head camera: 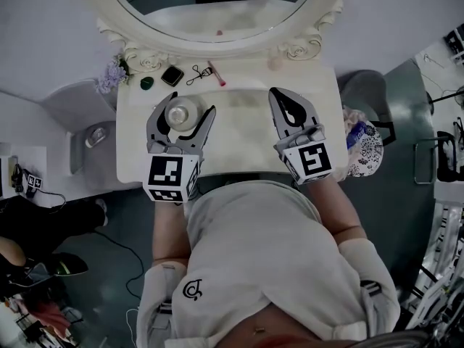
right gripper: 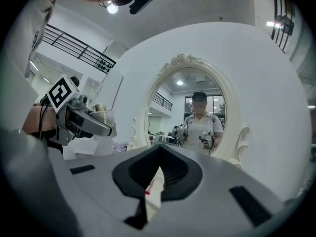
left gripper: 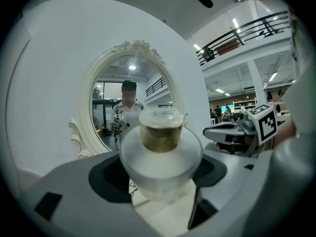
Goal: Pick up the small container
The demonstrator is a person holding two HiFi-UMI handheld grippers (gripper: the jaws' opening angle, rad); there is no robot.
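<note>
**Head view.** A white bench (head camera: 239, 133) stands against an oval mirror (head camera: 217, 20) in a carved white frame. The left claw (head camera: 183, 114) is over the bench's left half with its 2 jaws spread wide around the small container (head camera: 179, 112), a round clear jar, 1 jaw on each side of it. The right claw (head camera: 279, 96) is over the right half, well apart from the jar, its jaws drawn together to a narrow point. Along the back edge near the mirror lie a green item (head camera: 147, 83), a black square item (head camera: 172, 75), a thin black tool (head camera: 197, 74) and a pink stick (head camera: 217, 73). Purple flowers (head camera: 111, 75) stand at the back left corner.

**Left gripper view.** The small container (left gripper: 160, 137) fills the space between the jaws of the left claw (left gripper: 159, 174). It has a broad frosted part low down and a clear part with a brownish band above. Both jaws press on it, and it is up off the bench. The mirror (left gripper: 131, 112) is behind, and the right claw (left gripper: 217, 132) is off to the right.

**Right gripper view.** The right claw (right gripper: 160, 174) is closed with nothing between its jaws. Only a thin slit at the tips shows the bench. To the left, the left claw (right gripper: 96, 125) carries the small container (right gripper: 100, 110) in the air. The mirror (right gripper: 197, 112) is ahead.
</note>
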